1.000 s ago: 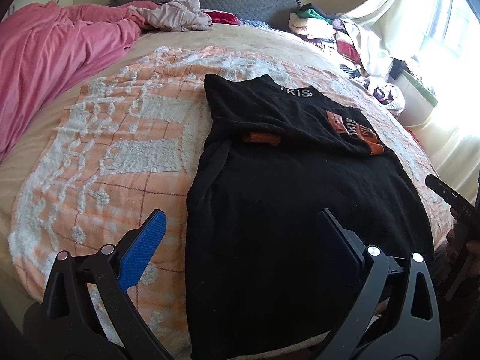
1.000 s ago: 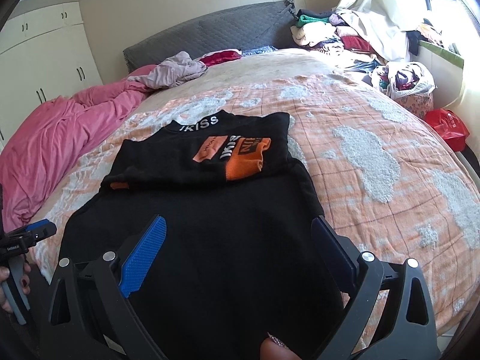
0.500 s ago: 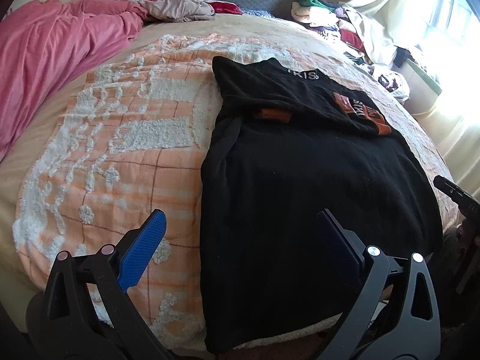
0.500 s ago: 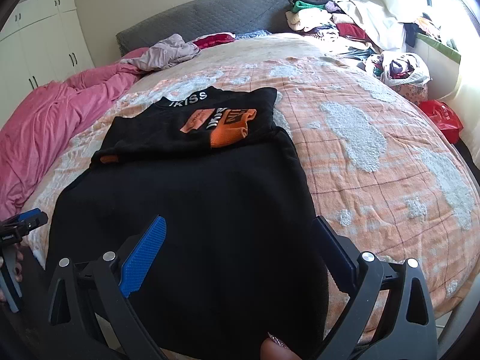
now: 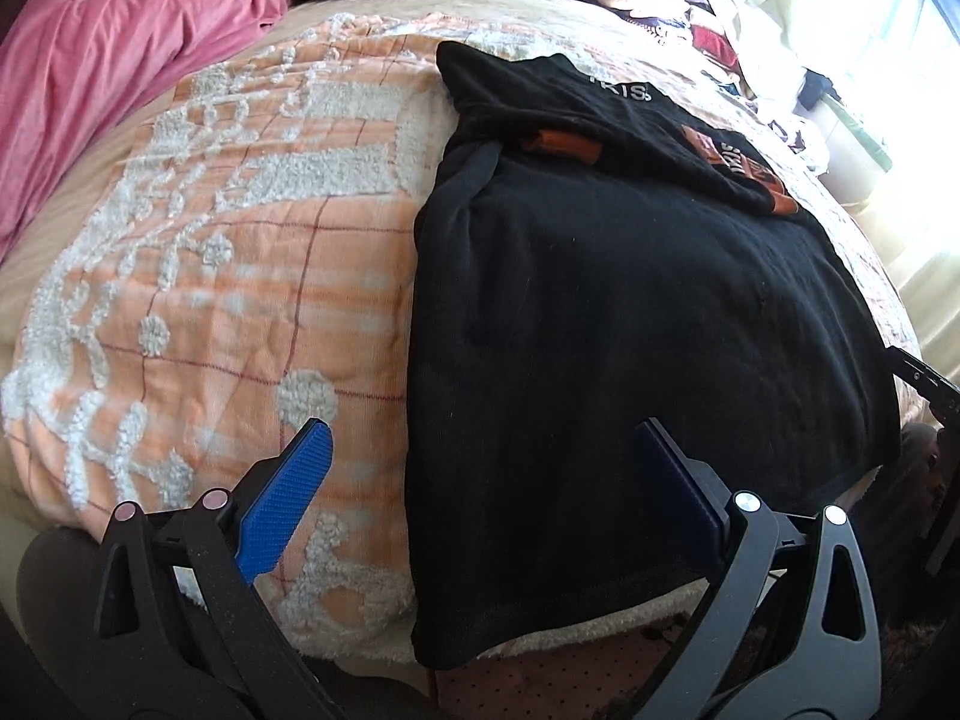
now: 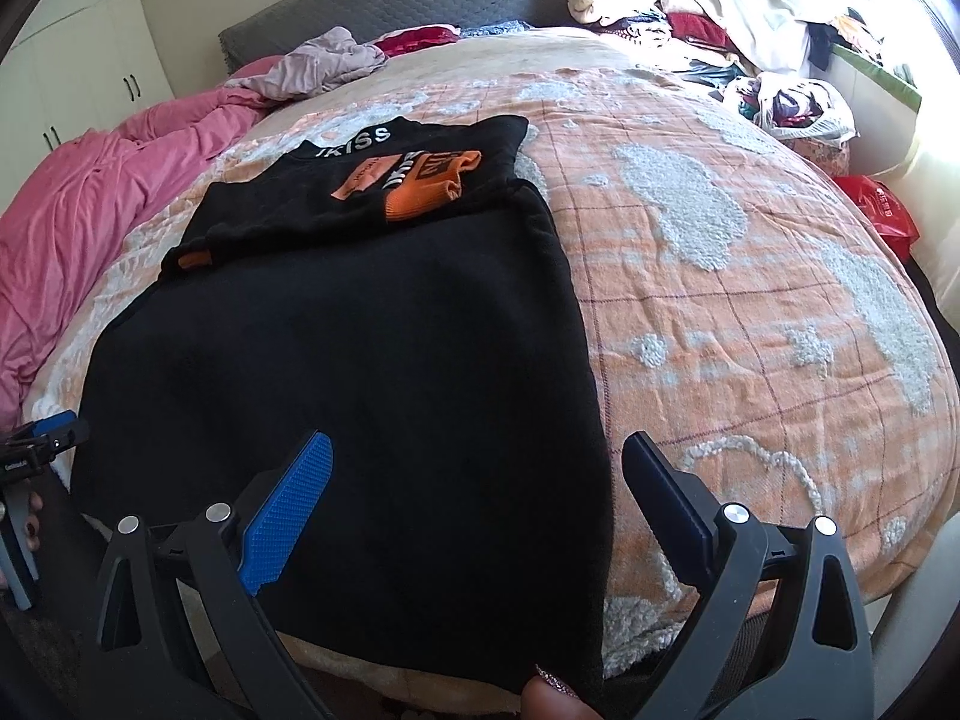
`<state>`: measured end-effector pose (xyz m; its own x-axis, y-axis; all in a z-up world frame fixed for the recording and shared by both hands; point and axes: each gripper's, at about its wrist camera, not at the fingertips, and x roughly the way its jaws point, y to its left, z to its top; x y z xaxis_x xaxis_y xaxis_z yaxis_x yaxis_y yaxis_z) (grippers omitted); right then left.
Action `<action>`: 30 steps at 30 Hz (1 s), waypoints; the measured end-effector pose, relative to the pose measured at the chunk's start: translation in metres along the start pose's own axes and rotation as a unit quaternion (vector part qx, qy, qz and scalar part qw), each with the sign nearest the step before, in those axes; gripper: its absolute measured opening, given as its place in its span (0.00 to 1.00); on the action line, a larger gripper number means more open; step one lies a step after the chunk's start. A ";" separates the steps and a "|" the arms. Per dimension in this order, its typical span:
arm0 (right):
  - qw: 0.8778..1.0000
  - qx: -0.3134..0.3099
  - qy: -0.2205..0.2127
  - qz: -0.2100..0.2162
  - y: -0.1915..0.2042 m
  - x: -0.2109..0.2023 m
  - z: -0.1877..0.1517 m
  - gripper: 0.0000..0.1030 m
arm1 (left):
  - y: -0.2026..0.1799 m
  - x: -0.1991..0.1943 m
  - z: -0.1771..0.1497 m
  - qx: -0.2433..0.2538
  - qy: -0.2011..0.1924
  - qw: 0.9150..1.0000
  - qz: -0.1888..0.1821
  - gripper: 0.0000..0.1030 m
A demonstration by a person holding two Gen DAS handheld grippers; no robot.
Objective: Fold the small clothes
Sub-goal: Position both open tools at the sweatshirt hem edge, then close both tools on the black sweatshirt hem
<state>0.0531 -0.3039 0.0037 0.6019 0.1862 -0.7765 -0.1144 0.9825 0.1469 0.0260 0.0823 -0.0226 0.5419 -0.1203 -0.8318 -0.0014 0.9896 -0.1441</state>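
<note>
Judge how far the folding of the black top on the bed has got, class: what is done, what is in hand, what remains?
Done: the black top lies flat on the orange blanket, both orange-cuffed sleeves folded in across its upper part. In hand: nothing is gripped; the left gripper and right gripper hover open near the hem, which hangs over the bed's edge. Left: probably gripping the hem corners and folding the body up toward the collar.

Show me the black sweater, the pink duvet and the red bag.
black sweater [image 6: 372,372], right wrist view, middle of its body
pink duvet [image 5: 102,90], left wrist view, rumpled middle
red bag [image 6: 882,210], right wrist view, its visible side beside the bed
</note>
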 end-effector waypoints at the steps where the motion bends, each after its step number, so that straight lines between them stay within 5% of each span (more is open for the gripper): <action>1: 1.000 0.000 0.003 -0.001 -0.001 0.000 -0.001 0.94 | 0.000 0.000 -0.001 0.001 0.002 1.000 0.000 0.91; 27: 0.995 -0.013 0.093 0.034 -0.015 -0.004 -0.032 0.93 | -0.003 0.005 -0.031 0.004 0.041 0.999 -0.036 0.91; 30: 0.994 -0.020 0.098 0.050 -0.012 -0.004 -0.033 0.70 | 0.001 0.003 -0.033 -0.004 0.041 0.998 -0.044 0.91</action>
<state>0.0257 -0.3165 -0.0153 0.4207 0.2747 -0.8646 -0.1984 0.9579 0.2077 -0.0002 0.0800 -0.0432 0.4699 -0.2123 -0.8568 0.0363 0.9745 -0.2215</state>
